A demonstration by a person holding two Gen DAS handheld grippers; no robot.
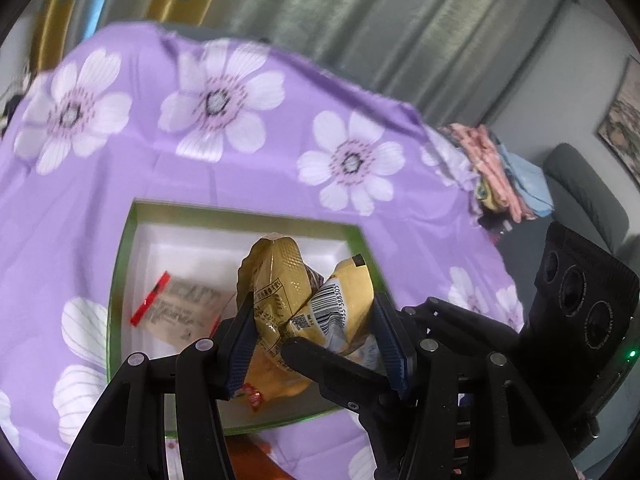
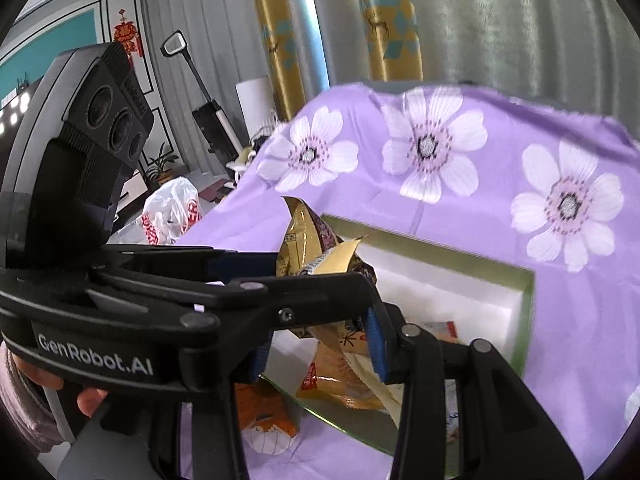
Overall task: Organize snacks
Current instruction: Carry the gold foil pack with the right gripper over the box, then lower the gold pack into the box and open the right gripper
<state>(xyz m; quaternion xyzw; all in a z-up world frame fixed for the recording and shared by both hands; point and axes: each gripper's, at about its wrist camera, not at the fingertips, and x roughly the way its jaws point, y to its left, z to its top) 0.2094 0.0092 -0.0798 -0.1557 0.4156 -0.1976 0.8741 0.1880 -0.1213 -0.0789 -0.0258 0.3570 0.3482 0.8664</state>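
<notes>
A crumpled gold snack packet (image 1: 296, 300), glossy, printed with a barcode and dark text, is clamped between the blue-padded fingers (image 1: 242, 344) of the left gripper (image 1: 316, 320). The same packet (image 2: 316, 256) is pinched from the side by the right gripper (image 2: 320, 344), whose fingers are likewise clenched on it; one black finger of that gripper is seen crossing in front of the left pair. The packet is held above a green-rimmed box (image 1: 120, 264) with a white lining. Beyond the left fingers, a pale red-edged sachet (image 1: 180, 308) is seen lying inside the box. Further out, a purple flowered cloth (image 1: 200, 152) is spread beneath the box.
</notes>
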